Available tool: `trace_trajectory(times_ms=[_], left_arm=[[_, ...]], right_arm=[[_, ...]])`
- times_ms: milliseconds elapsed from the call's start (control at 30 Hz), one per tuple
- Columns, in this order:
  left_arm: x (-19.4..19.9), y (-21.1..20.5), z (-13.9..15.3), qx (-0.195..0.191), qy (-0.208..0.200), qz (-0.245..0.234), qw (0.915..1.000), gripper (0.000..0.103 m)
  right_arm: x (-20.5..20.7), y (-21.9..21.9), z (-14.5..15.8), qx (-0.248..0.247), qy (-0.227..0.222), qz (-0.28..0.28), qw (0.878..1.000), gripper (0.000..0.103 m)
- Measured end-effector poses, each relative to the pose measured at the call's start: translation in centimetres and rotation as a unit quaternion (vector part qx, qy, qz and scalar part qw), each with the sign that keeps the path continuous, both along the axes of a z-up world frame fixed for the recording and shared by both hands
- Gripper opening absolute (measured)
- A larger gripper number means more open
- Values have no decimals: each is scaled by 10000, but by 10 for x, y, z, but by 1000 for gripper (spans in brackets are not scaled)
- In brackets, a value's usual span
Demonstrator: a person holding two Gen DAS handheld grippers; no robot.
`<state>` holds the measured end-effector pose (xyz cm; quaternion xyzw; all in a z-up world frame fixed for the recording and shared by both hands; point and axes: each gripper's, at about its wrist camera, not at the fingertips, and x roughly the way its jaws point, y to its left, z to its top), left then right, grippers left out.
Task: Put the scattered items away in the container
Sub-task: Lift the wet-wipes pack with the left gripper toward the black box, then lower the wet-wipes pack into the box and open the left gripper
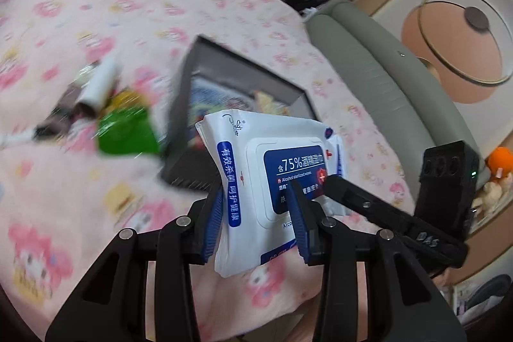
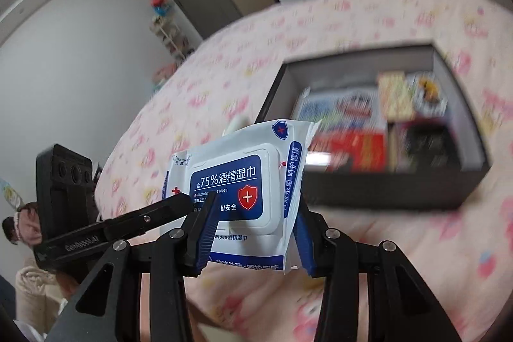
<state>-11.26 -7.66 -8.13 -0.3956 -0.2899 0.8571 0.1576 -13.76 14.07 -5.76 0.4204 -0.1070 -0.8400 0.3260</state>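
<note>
- Holding packets (several, blurred), the dark box [image 2: 378,191] sits on the pink bedspread [image 1: 96,5].
- Left gripper [image 1: 259,213] and right gripper [image 2: 253,233] each clamp the wipes pack [image 1: 272,169], lifted near the box's edge.

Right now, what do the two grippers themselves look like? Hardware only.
Both match: the left gripper and right gripper have black angular linkage arms with silver pivot pins and blue ribbed finger pads. Seen from the other wrist, each shows a black boxy body with three round recesses; the left carries white lettering, too blurred to read surely. No cables or sleeves visible.
</note>
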Motion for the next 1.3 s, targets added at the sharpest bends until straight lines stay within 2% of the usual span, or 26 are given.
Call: trace_trajectory(times_ms=[133,267,433,567,667,800,967,1067,1167,1300], left_arm=[[-43,19,11,-218,103,-129,9996,38],[-84,41,5,-365,-61,-166,9992,38],[-122,53,-20,-440,-458,-69,9980,38],[-138,60,-37,-733,-745,-61,9945,39],[-146,65,-48,-866,-985,-79,9913,39],[-150,73,-56,-1232,-1203,-37,9851,39],[-152,75,-67,-1467,-1544,54,9770,42],[-152,81,-75,-1737,-1774,-25,9687,46],[-150,82,-75,-1863,-1780,4,9663,49],[-145,81,-64,-2092,-1696,233,9628,47]], right_arm=[[-34,19,10,-64,135,-210,9997,40],[-67,34,10,78,221,-386,9990,40],[-102,40,-16,128,59,-386,9992,40],[-118,40,-35,183,-21,-336,9993,40],[-125,38,-45,314,-66,-367,9988,40],[-134,36,-66,507,-413,-323,9973,40],[-137,32,-83,543,-739,-156,9957,40],[-135,27,-85,776,-688,-108,9945,42],[-134,27,-85,995,-610,-329,9926,42],[-133,33,-80,1212,-376,-631,9899,42]])
